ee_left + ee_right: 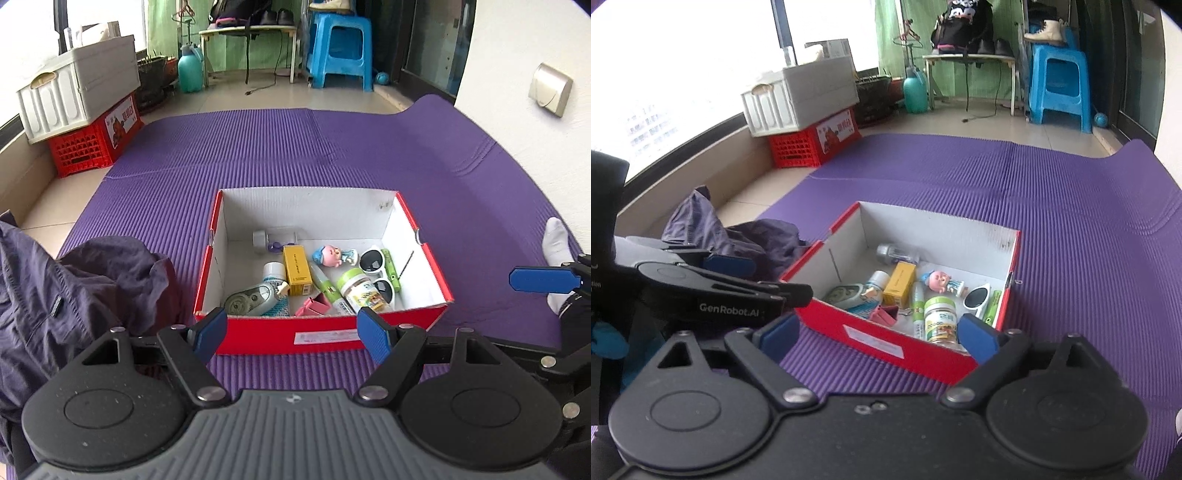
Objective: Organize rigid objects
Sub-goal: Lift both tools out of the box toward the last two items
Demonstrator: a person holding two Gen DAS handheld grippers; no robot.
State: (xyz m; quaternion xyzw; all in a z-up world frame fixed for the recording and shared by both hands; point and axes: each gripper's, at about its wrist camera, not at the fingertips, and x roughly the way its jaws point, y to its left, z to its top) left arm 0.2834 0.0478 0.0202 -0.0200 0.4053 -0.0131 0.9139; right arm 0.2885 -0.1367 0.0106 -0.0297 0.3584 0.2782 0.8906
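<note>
You have one red box (325, 334) on one purple mat (295, 155). Inside it you can count one yellow carton (296, 269), one pair of white sunglasses (376, 271), one doll (332, 256), one jar (360, 290), one tape dispenser (249, 299), one pink clip (312, 307), one green tube (390, 267) and two bottles (275, 275). At ten o'clock stand two crates, one white (77, 86) on one red (94, 142). At twelve: one blue stool (341, 48).
</note>
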